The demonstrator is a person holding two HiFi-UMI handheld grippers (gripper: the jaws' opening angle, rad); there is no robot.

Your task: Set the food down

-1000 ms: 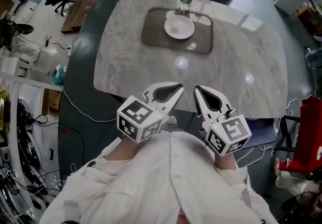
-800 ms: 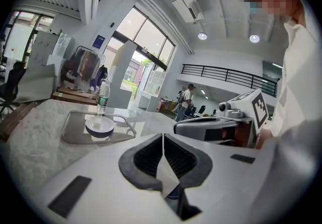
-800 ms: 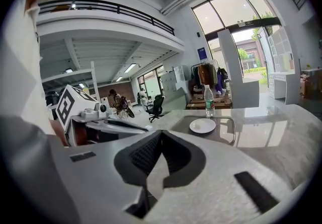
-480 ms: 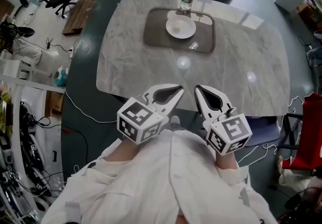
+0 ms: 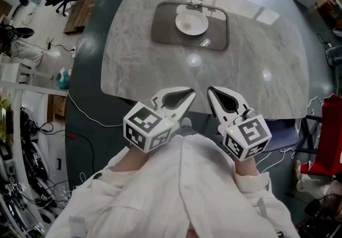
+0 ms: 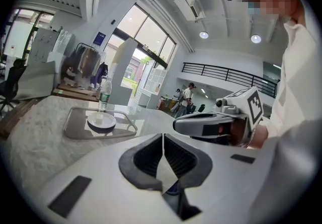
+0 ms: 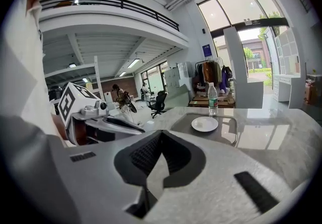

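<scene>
Food is in neither grip: my left gripper [image 5: 188, 94] and right gripper [image 5: 212, 93] are both pinched shut, empty. The white plate [image 5: 191, 22] lies well ahead, roughly centred between them.

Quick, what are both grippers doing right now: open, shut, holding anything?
Left gripper: jaws closed, nothing between them.
Right gripper: jaws closed, nothing between them.
</scene>
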